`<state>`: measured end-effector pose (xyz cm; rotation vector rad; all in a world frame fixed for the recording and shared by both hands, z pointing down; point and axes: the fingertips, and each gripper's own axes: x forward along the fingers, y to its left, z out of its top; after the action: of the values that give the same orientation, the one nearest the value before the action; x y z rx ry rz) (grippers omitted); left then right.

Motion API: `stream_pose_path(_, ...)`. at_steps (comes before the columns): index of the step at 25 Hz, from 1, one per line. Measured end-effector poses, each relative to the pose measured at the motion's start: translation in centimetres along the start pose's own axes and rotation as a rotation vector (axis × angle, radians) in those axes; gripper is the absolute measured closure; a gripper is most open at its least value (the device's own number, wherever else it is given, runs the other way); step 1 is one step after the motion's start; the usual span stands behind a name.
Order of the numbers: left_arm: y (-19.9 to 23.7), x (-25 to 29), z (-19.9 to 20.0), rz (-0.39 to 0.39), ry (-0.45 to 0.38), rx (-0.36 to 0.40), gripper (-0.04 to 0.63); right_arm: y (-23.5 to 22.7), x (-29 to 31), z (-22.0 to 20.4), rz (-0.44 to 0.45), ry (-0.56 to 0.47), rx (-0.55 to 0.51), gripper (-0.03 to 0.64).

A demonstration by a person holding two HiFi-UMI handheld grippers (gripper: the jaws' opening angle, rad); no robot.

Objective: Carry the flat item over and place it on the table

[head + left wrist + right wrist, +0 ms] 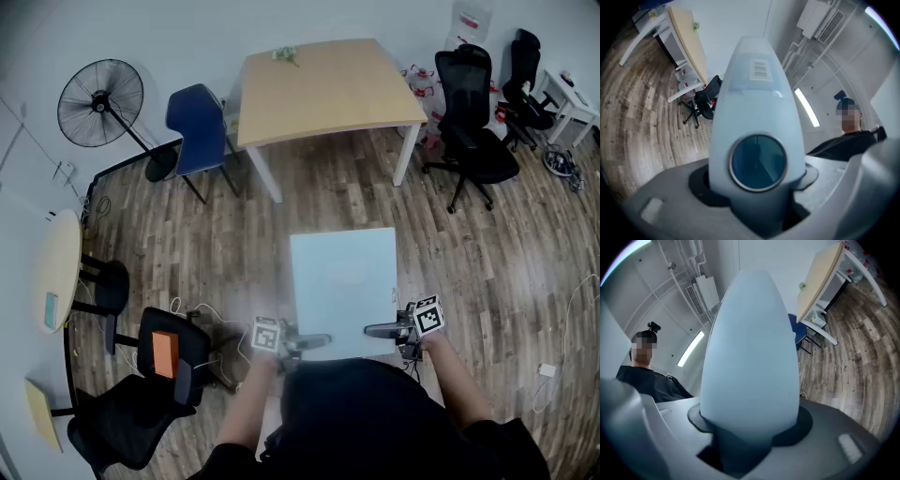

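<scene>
Pale-blue panel (342, 277), near corners hidden inside left tool (317, 341) and right tool (377, 330)

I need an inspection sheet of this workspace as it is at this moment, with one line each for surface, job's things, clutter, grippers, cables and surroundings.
Surface: wooden table ahead, top almost bare.
Job's things: pale blue flat panel, carried above the floor, not yet at the table.
Clutter: small green thing at the table's far edge; orange box on a black chair at the left.
Grippers: left gripper and right gripper each clamped on the panel's near end, one on each side.
Cables: white cable on the floor at left; white plug with its lead at right.
Surroundings: standing fan, blue chair, black office chairs.
</scene>
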<state>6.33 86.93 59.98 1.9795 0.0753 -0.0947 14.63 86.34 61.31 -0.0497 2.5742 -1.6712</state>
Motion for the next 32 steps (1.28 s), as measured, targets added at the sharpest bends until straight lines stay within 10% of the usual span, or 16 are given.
stream_pose_path(18,2.8,0.2,4.5,0.072,-0.001,-0.014,0.268,-2.9,0.0,4.5,0.053,-0.008,0.029,0.324)
stream_pose_path(32,10.0,-5.9,23.3,0.017,-0.054,-0.063,0.27,-11.1,7.3,22.8,0.012,0.007,0.053,0.317)
